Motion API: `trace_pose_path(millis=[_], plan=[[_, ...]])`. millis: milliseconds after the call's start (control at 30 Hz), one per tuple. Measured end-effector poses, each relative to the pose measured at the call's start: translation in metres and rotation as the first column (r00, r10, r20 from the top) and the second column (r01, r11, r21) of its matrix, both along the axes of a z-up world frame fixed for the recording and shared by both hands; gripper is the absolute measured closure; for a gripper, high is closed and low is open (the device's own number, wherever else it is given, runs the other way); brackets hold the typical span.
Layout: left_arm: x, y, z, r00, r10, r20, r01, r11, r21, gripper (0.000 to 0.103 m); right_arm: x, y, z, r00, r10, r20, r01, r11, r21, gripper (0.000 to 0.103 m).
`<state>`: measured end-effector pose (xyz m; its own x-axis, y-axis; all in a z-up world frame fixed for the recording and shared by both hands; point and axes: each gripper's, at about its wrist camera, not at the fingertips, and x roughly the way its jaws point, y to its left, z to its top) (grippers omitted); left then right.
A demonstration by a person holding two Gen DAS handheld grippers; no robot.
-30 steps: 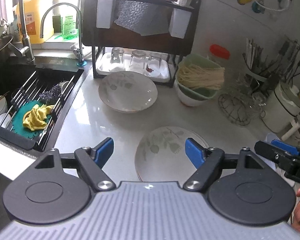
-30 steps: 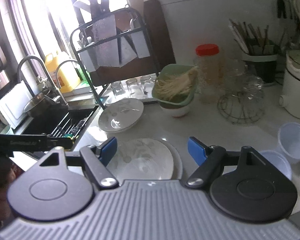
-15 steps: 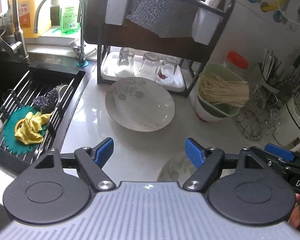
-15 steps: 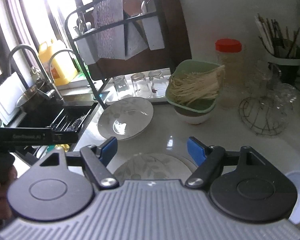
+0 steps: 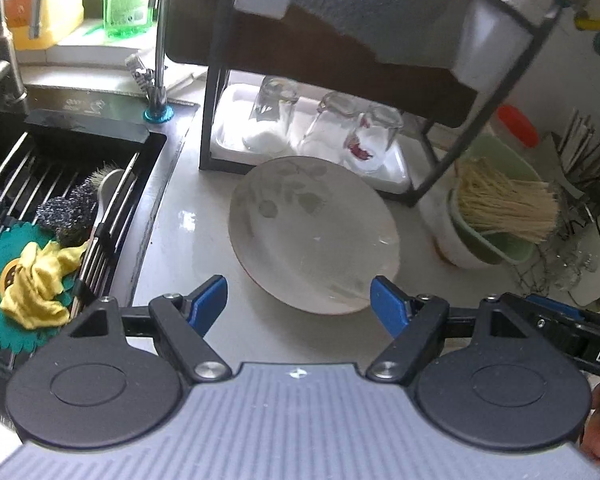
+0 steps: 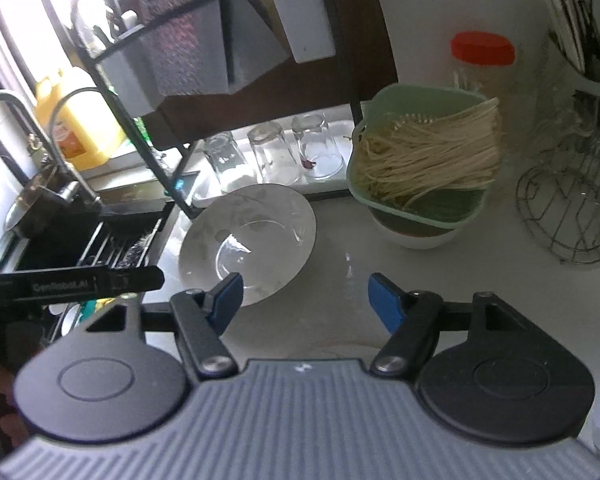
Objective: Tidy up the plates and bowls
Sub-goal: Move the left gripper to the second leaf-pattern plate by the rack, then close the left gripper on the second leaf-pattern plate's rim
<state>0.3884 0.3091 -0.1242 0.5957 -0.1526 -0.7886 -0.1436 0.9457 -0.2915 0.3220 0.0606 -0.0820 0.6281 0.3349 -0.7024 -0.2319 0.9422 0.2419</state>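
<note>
leaf-patterned plate (image 5: 314, 236) lying on the pale counter (image 5: 180, 264) just near of the black rack (image 5: 216, 120), with upturned glasses (image 5: 334, 124) beyond. left gripper (image 5: 298, 298) spread wide, empty, near rim between the tips. right gripper (image 6: 304, 294) likewise spread, empty. risk: glazed rim slipping out, plate knocking glasses or rack leg.

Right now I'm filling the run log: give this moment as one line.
left gripper: open, empty | right gripper: open, empty | leaf-print plate: on counter, before rack, ungrasped
</note>
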Motion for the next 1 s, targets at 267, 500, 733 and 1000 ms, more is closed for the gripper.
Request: trace_pose_path(millis=[267, 500, 733, 1000], plan=[[0.048, 0.040, -0.037, 0.994, -0.089, -0.068, 0.088, 0.996, -0.011, 0.022, 0.043, 0.033, -0.029, 0.996, -0.044, -0.080, 0.043, 0.999, -0.013, 0.043], [0.094, 0.056, -0.064, 0.974, -0.198, -0.111, 0.200, 0.980, 0.002, 0.023, 0.071, 0.051, -0.049, 0.988, -0.092, -0.121, 0.086, 0.995, -0.055, 0.050], [0.127, 0.059, -0.079, 0.950, -0.272, -0.150, 0.275, 0.961, -0.001, 0.036, 0.088, 0.054, -0.066, 0.973, -0.173, -0.155, 0.169, 0.985, -0.038, 0.058], [0.143, 0.055, -0.089, 0.921, -0.345, -0.179, 0.352, 0.936, 0.006, 0.046, 0.097, 0.062, -0.077, 0.966, -0.186, -0.178, 0.184, 0.983, -0.029, 0.069]])
